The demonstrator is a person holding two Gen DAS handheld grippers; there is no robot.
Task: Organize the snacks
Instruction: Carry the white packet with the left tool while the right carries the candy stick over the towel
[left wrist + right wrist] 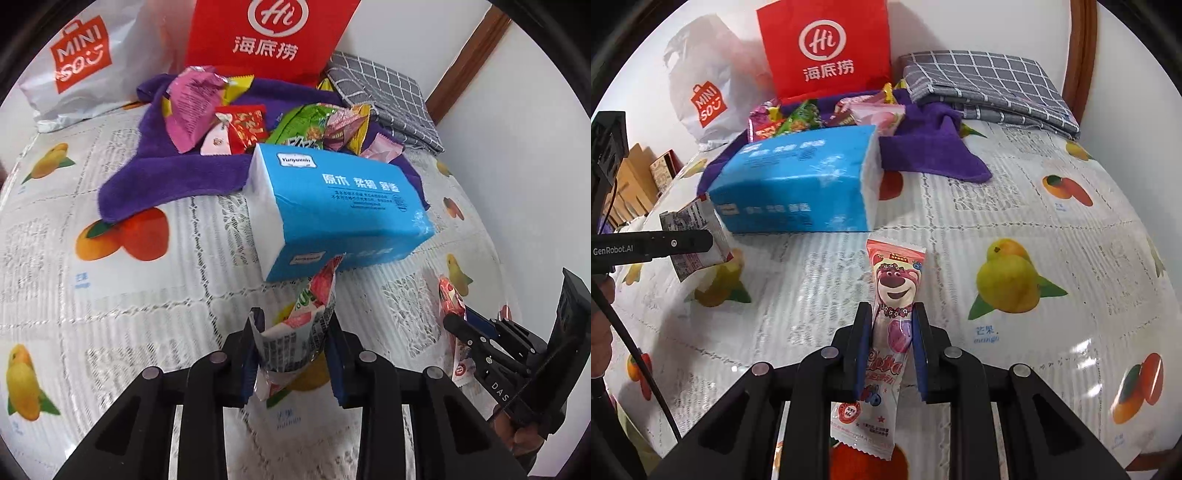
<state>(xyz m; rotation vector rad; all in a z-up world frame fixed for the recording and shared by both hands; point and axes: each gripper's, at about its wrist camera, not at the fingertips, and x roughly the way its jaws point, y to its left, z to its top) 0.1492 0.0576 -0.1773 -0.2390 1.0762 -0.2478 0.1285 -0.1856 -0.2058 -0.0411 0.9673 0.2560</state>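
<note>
- On the table (1015, 206), under a fruit-print cloth, both your grippers hang tilted steeply down, each clamped on one snack.
- Left gripper (291, 354): jaws closed on a crumpled packet (295, 328), white with grey print, red and green at its upper end. The packet stands up between the pads, clear of the cloth, its tip just before the tissue pack (332, 210).
- Right gripper (890, 350): jaws shut around a lollipop wrapper (892, 295), pink with a bear face. The pads squeeze the part below the face; the wrapper's lower end hangs down behind the jaws.
- From your left view, the right gripper sits low at the right edge, well apart from the left. From your right view, the left gripper's finger (679, 243) enters level from the left edge with the packet in it.
- Tissue pack: blue, lying on its side mid-table, partly on the purple towel (155, 177).
- Snack pile (258, 122): loose wrappers, pink, red, green and yellow, heaped on the towel behind the tissue pack.
- Red bag (827, 48): upright behind the pile, white logo forward.
- White bag (705, 99): beside the red bag, to its left.
- Grey check cloth (990, 85): folded, at the far right, touching the towel.
</note>
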